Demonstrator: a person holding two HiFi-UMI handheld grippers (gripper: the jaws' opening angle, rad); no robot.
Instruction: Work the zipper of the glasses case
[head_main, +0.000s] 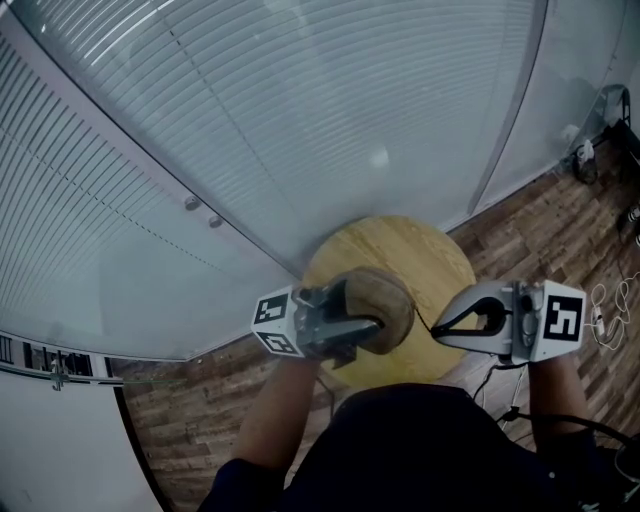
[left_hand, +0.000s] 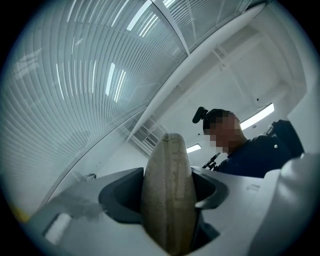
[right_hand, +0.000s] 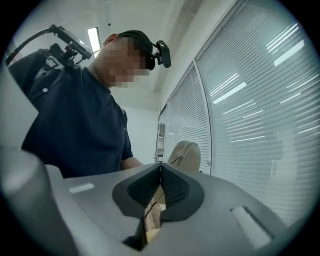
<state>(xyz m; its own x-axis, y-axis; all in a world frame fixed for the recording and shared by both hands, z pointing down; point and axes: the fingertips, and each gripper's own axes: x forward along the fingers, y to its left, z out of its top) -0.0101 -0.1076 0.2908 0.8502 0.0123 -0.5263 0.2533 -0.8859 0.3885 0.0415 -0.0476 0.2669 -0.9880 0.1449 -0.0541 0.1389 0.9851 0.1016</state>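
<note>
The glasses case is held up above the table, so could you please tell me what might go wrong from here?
1. The left tongs clamp the glasses case in the air over the round table. A hard tug could pull it out, and it might drop.
2. The right tongs seem to pinch only a thin zipper pull, which may slip free.

Slatted blinds, wood floor, round table
</note>
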